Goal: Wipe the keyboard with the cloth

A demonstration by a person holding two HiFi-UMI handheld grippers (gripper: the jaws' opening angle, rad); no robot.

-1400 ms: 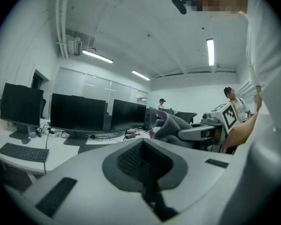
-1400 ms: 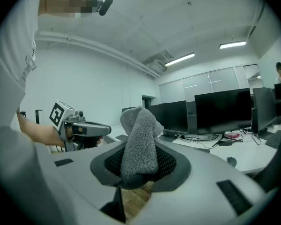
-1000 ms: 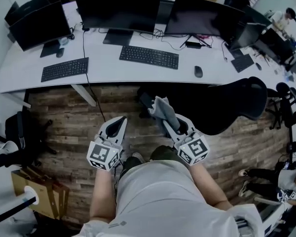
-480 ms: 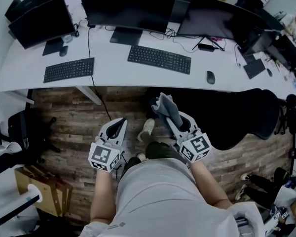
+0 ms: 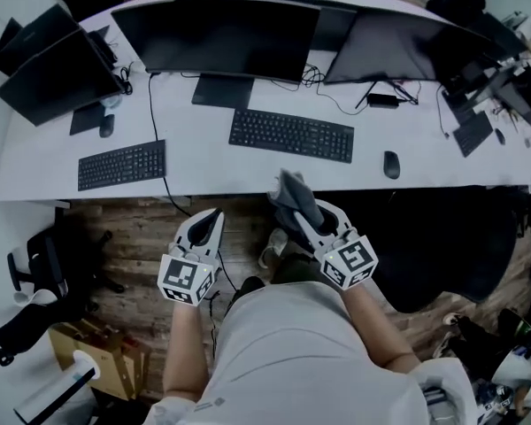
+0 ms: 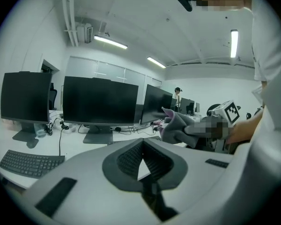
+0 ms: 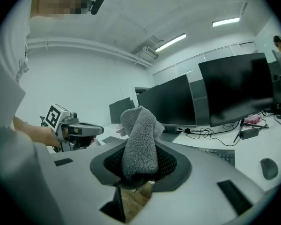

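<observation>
A black keyboard (image 5: 290, 135) lies mid-desk in front of a wide monitor; a second keyboard (image 5: 121, 165) lies further left. My right gripper (image 5: 297, 207) is shut on a grey fluffy cloth (image 5: 289, 189), which sticks up past the jaws at the desk's front edge. In the right gripper view the cloth (image 7: 139, 135) fills the jaws of the right gripper (image 7: 139, 168), and the keyboard (image 7: 220, 154) shows behind to the right. My left gripper (image 5: 213, 214) is shut on nothing, just short of the desk edge. In the left gripper view the left gripper (image 6: 141, 144) has its jaw tips touching.
The white desk (image 5: 203, 171) carries several dark monitors (image 5: 214, 35), a mouse (image 5: 390, 164) right of the middle keyboard and cables. A black office chair (image 5: 451, 246) stands at the right over the wooden floor. A cardboard box (image 5: 97, 357) sits at lower left.
The person has stepped toward the desk, so the desk edge and middle keyboard now lie just ahead of both grippers. The cloth stays held; both grippers keep their pose.
</observation>
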